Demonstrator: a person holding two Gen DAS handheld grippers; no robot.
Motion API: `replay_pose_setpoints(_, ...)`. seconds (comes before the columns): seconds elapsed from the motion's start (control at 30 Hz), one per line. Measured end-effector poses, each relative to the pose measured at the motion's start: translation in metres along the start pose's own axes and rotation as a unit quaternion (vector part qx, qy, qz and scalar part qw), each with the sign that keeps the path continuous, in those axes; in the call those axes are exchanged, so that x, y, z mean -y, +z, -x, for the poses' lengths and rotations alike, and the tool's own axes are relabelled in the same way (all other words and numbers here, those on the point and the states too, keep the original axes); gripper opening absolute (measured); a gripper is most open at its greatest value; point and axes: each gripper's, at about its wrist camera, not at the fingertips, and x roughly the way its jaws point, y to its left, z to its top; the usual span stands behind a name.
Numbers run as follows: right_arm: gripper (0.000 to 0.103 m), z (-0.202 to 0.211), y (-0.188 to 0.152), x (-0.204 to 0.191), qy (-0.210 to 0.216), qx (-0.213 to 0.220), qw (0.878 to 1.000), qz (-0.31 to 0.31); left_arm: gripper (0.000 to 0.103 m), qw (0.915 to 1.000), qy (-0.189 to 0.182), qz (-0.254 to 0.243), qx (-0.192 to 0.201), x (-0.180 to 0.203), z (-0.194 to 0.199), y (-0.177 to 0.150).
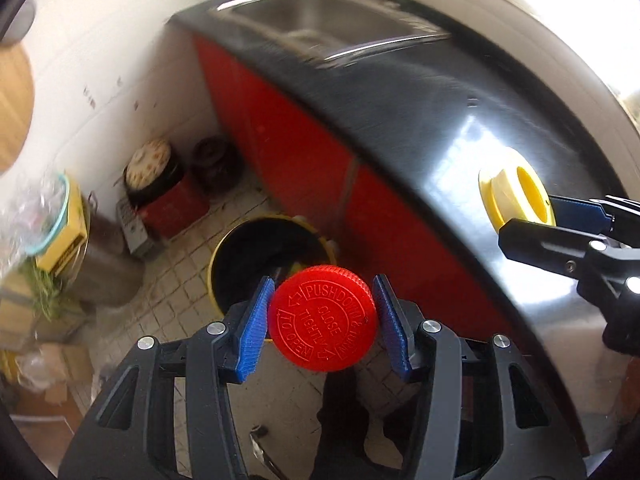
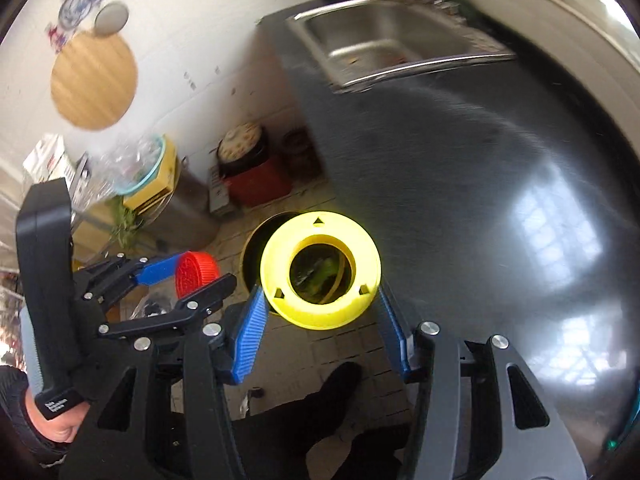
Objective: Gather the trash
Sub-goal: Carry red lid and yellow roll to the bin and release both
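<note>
On the tiled floor, a bin (image 1: 256, 264) holds scraps; jaws clamp red cap (image 1: 322, 319), yellow spool (image 2: 320, 273).

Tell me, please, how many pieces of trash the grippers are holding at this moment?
2. The red cap is clamped in the left gripper, and the yellow ring is in the right gripper; both are held above the bin on the floor. Other trash may be hidden.

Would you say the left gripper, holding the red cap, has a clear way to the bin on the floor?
Probably yes: the left gripper holds the red cap in front of the open bin, nothing visible between them.
</note>
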Motion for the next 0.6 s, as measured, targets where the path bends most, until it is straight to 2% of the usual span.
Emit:
replay_pose_setpoints(0.13,0.052,-0.055,0.023,-0.032,-0.001,-0.031,0.999,0.015,0.05,0.9991,0.004,0.035,-0.025,-0.054,-0.041,-0.011)
replay_pose_setpoints(0.23,0.052,-0.091,0.034,-0.042,-0.003,-0.055,0.998,0.012,0.05,0.9976,-0.012,0.059,-0.035,-0.077,-0.067,-0.014)
replay_pose_setpoints(0.5,0.052,-0.146,0.061,-0.054,-0.007,-0.087,0.996,0.021,0.05,0.9947,-0.046,0.081,-0.045,-0.103,-0.112,-0.011)
replay_pose_setpoints(0.53,0.053,-0.148,0.063,-0.053,-0.008,-0.09,0.996,0.021,0.052,0.995,-0.047,0.076,-0.045,-0.104,-0.116,-0.01)
replay_pose_setpoints(0.57,0.061,-0.151,0.067,-0.053,-0.004,-0.093,0.996,0.018,0.06,0.9952,-0.044,0.074,-0.047,-0.105,-0.118,-0.01)
replay_pose_setpoints(0.6,0.064,-0.152,0.07,-0.052,0.003,-0.095,0.995,0.015,0.066,0.9957,-0.04,0.069,-0.046,-0.106,-0.119,-0.009)
